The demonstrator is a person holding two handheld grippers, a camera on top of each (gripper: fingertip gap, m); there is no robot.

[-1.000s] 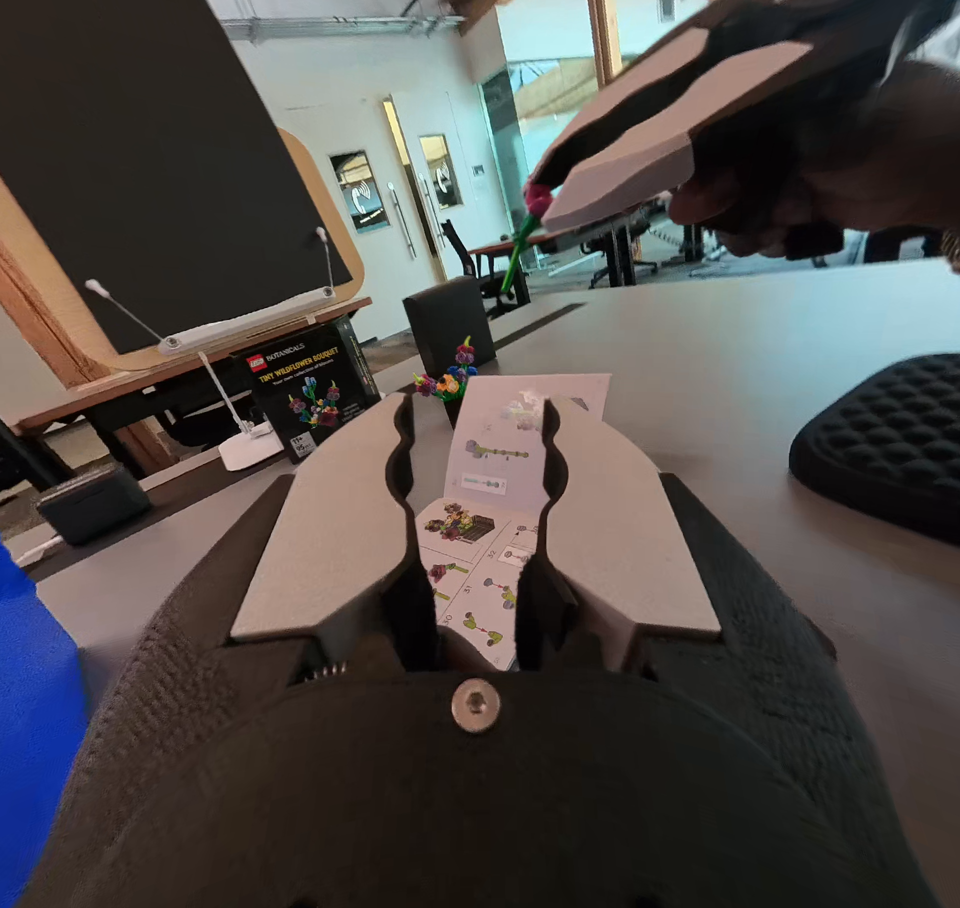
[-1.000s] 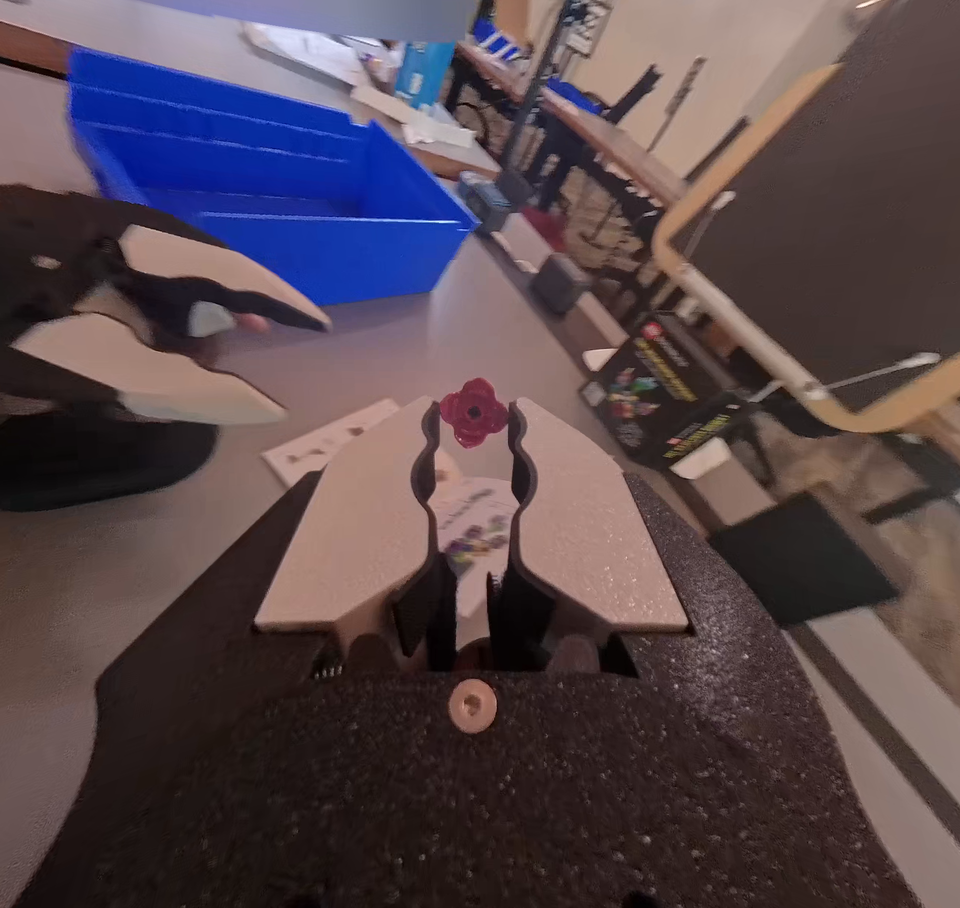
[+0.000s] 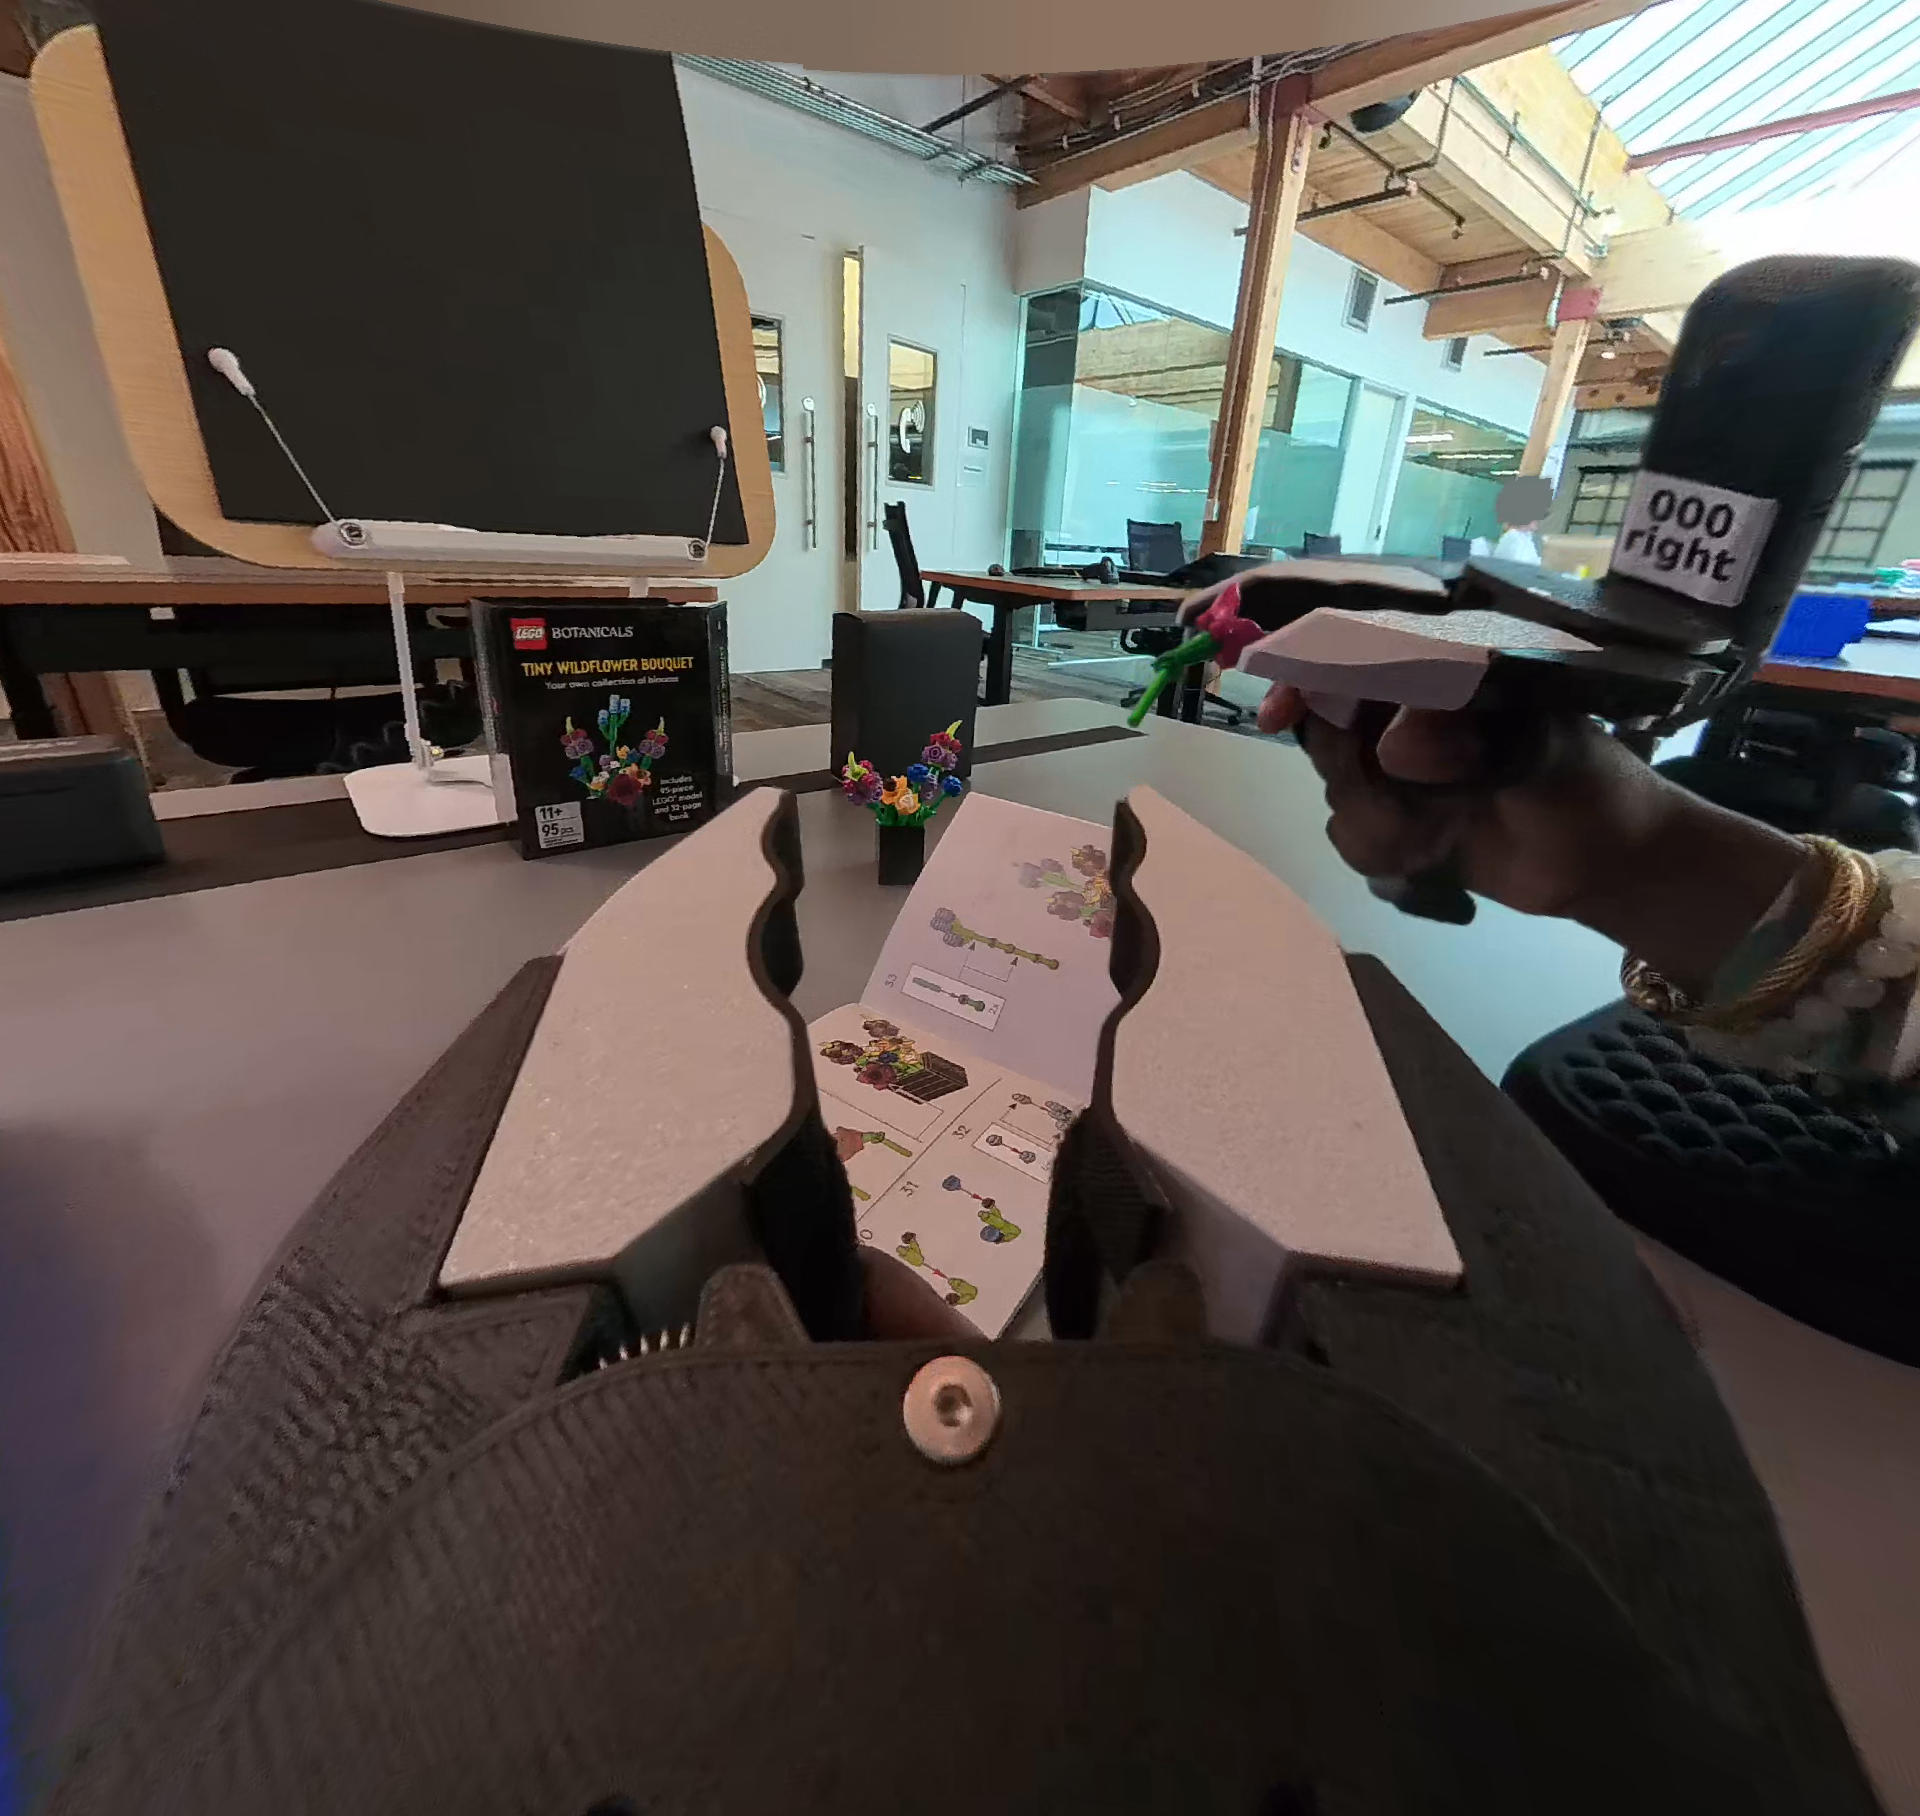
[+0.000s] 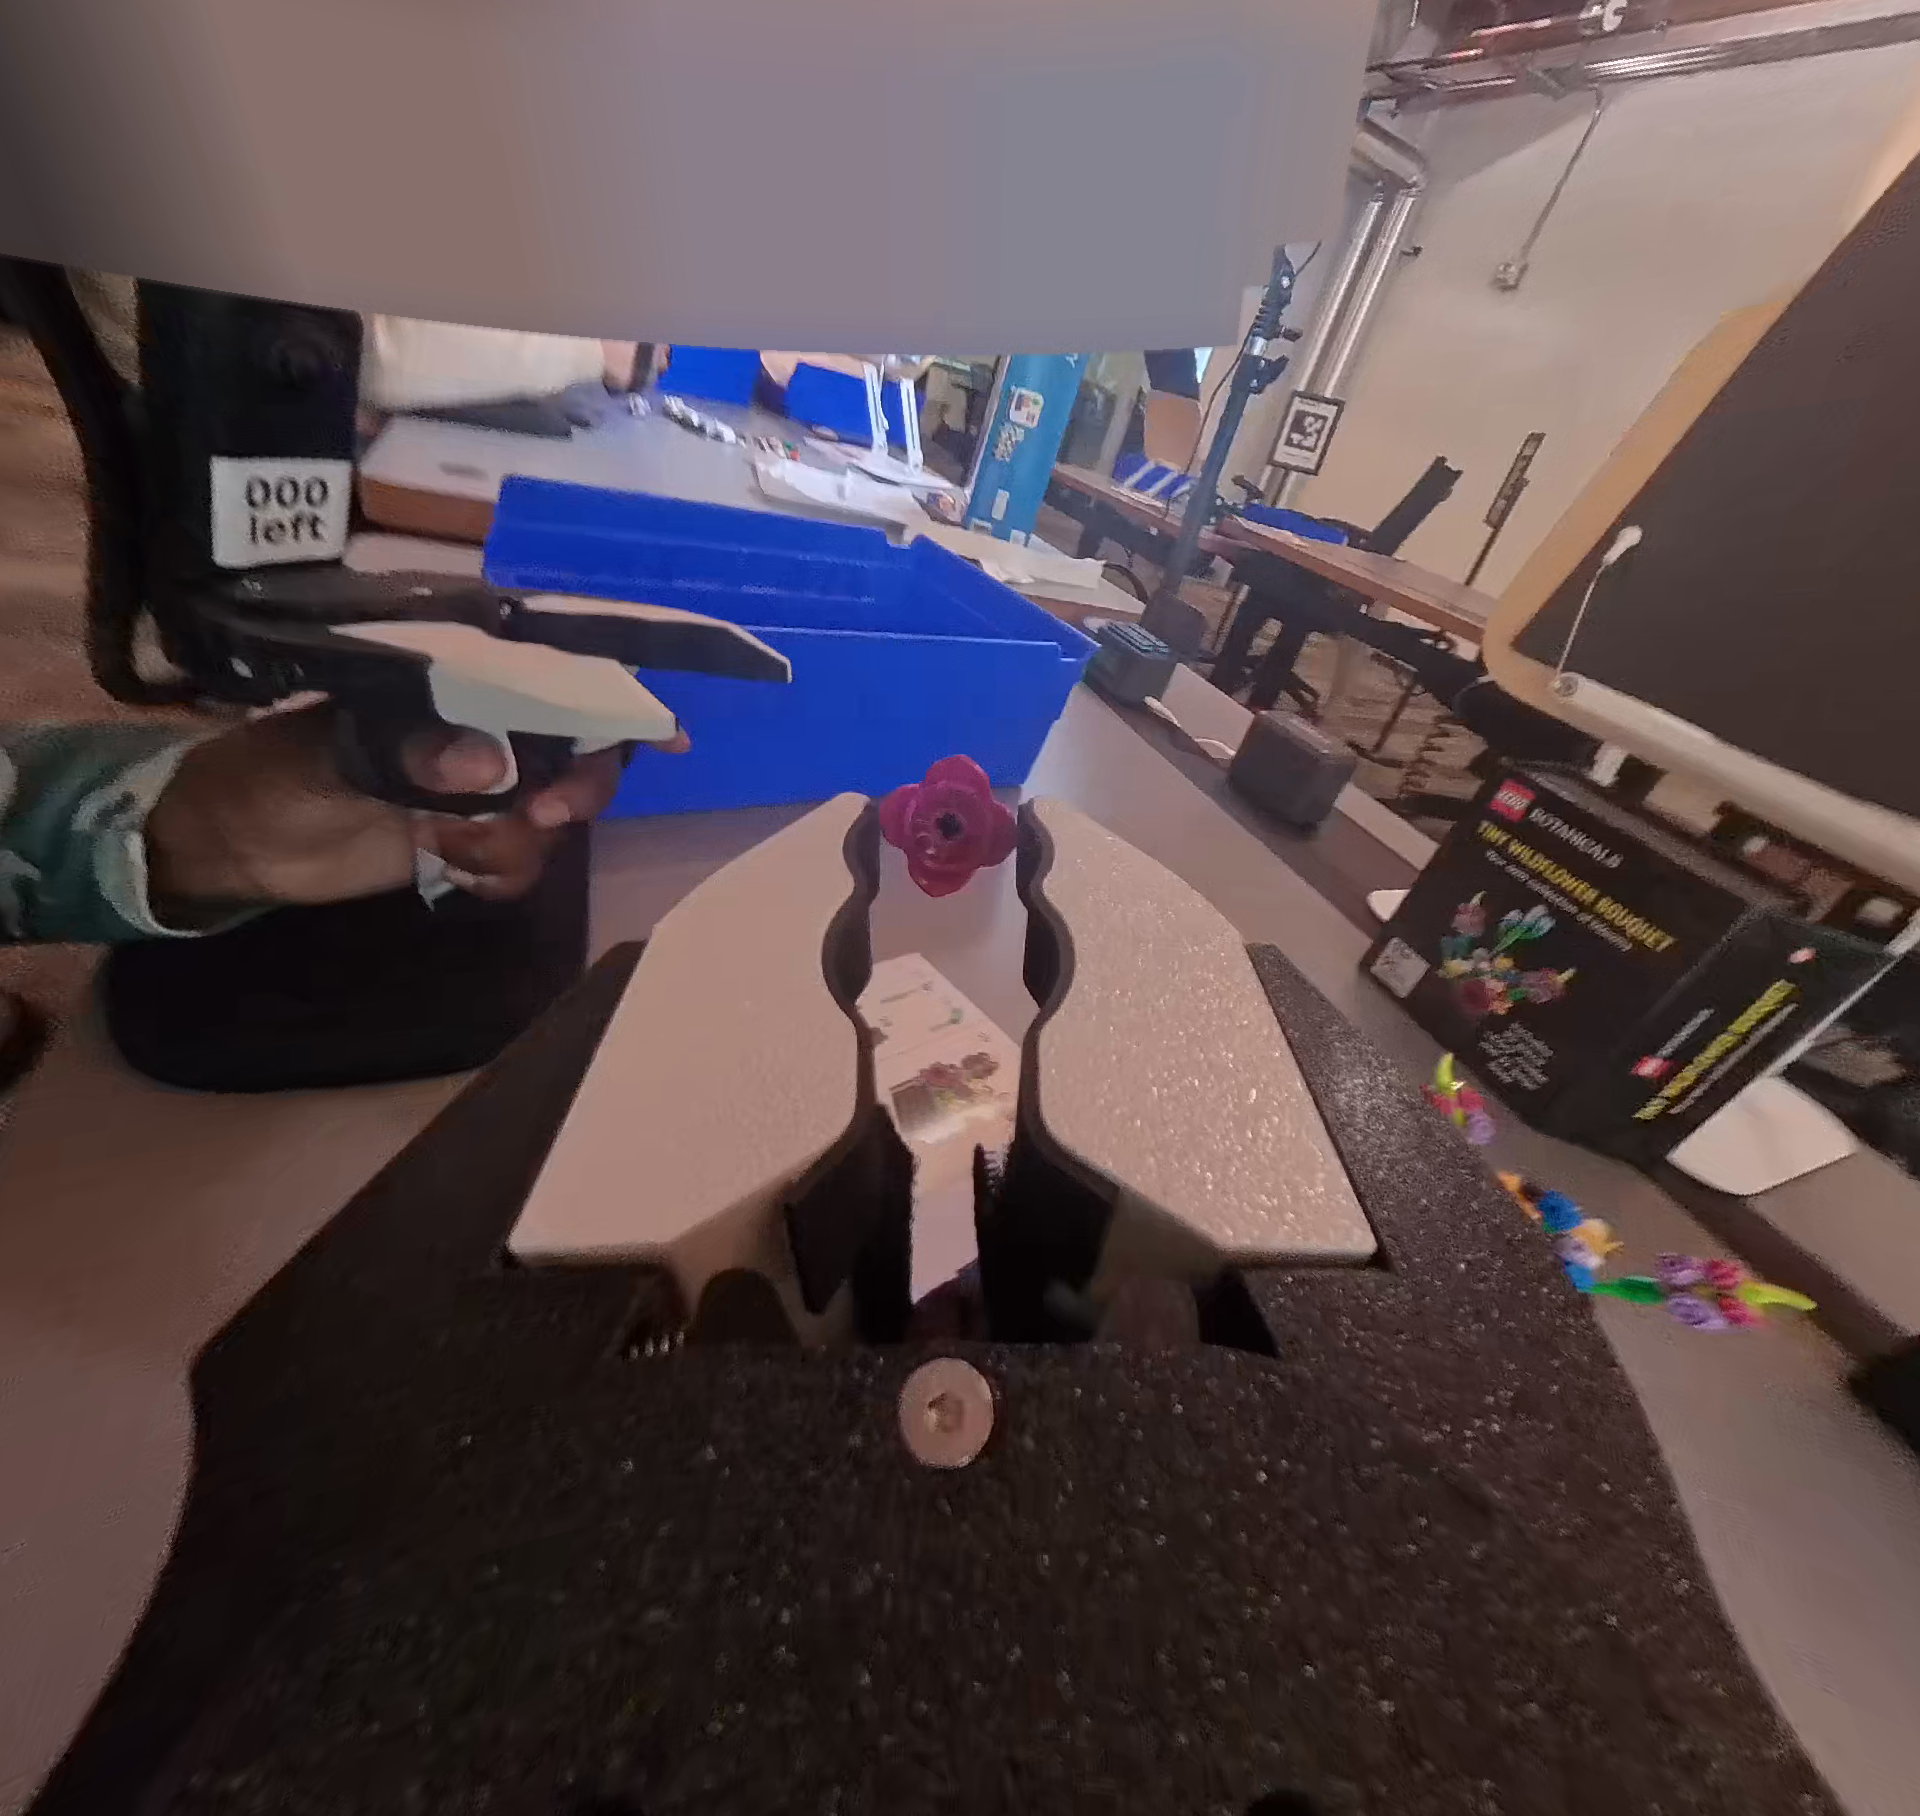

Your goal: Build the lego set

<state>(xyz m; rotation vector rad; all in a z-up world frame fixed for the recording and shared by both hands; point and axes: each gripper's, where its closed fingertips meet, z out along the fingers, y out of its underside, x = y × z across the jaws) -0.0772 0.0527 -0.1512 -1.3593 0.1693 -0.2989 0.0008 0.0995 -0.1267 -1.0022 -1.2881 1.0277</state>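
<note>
The right hand-held gripper (image 4: 945, 831), clamped on the red flower (image 4: 945, 824), has dropped nearer the bouquet (image 3: 906, 787); the left hand-held gripper (image 3: 956, 873) gapes wider, empty, so planting looks imminent.

A small magenta plastic flower on a thin green stem (image 4: 945, 824) is pinched between the tips of the right claw (image 4: 943, 836), raised above the grey bench (image 3: 312, 977). A tiny multicoloured brick bouquet in a black pot (image 3: 902, 800) stands upright beside an open instruction booklet (image 3: 977, 1028).
</note>
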